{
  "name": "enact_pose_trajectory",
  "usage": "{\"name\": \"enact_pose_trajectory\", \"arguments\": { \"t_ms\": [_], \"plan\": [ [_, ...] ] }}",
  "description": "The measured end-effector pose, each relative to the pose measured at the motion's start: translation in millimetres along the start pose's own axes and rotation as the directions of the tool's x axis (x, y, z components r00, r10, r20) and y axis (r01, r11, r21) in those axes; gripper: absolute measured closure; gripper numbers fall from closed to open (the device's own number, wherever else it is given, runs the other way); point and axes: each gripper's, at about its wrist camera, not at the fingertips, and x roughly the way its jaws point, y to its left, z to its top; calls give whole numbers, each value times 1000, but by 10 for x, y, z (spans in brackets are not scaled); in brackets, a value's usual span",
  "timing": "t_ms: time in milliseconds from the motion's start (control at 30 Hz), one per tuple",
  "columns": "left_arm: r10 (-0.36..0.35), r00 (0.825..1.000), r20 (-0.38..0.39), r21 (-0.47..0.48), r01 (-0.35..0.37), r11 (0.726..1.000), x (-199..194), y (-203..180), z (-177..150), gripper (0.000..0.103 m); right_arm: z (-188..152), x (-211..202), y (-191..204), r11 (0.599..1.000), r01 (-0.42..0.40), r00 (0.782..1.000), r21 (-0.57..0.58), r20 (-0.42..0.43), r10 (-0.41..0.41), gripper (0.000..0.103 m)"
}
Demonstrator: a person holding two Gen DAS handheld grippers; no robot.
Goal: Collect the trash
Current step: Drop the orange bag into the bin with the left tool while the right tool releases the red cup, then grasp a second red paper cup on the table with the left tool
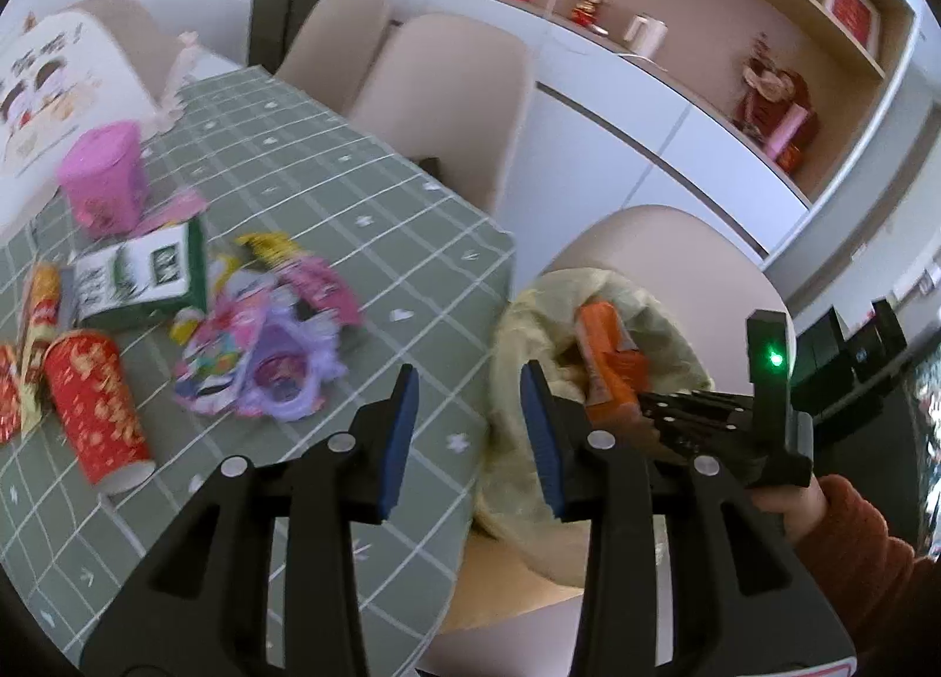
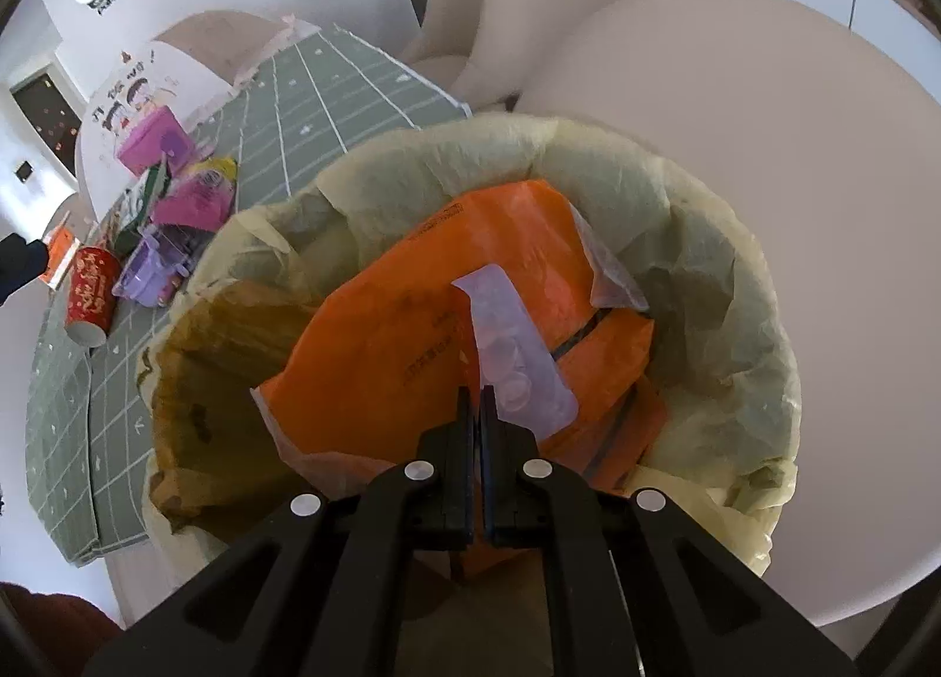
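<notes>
Orange wrapper (image 2: 406,336) pinched in the right tongs (image 2: 476,412), blades together on its near edge, hanging inside the yellow-lined bin (image 2: 735,289); not released yet, so this piece is only half done. Clear plastic strip (image 2: 511,342) lies on top of the wrapper; attached or loose, can't tell. Bin bottom is hidden under the wrapper, so whatever else is already in there is unknown.

Left tongs (image 1: 470,436) are apart and empty, sitting over the worktop (image 1: 364,242) edge beside the bin. No earlier frame, no call on motion.

Still to collect, my estimate is most of the job: red paper cup (image 1: 94,406) on its side, purple plastic tray (image 1: 282,377) tangled with pink wrappers, green-white carton (image 1: 147,277), yellow packet (image 1: 270,244), pink tub (image 1: 106,177), red-gold packets (image 1: 35,324) cut off at the left frame edge.

Pile is blurred, so the item count is uncertain. White bag with cartoon print (image 1: 53,83) behind: trash or not, unclear.
</notes>
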Motion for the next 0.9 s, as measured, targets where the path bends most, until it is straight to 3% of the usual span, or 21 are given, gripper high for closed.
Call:
{"name": "enact_pose_trajectory", "arguments": {
  "t_ms": [133, 267, 333, 367, 400, 633, 700, 900],
  "plan": [
    [10, 1000, 12, -41, -9, 999, -76, 223, -30, 67, -8, -42, 26, 1000, 10, 1000, 3, 4, -10, 99],
    [20, 999, 38, -48, -19, 999, -163, 365, -12, 62, -3, -206, 74, 999, 42, 997, 12, 63, -43, 95],
    [30, 998, 49, -54, -27, 998, -224, 467, -9, 62, -12, -309, 89, 998, 52, 994, 22, 99, -54, 81],
    [25, 998, 53, -58, -22, 998, -252, 511, -11, 62, -16, -371, 102, 998, 49, 991, 28, 121, -52, 65],
    [29, 998, 60, -60, -25, 998, -279, 555, -13, 62, -23, -440, 119, 999, 40, 988, 35, 146, -44, 57],
    [77, 992, 100, -129, -64, 990, -471, 1027, -74, 62, -54, -813, 230, 995, 53, 959, 84, 274, -75, 55],
    [98, 989, 111, -158, -80, 984, -526, 1166, -101, 62, -29, -893, 282, 996, 35, 951, 85, 305, -59, 49],
    [202, 967, 153, -244, -161, 956, -770, 1680, -222, 62, 109, -1093, 719, 1000, -3, 907, -14, 421, 9, 48]
  ]
}}
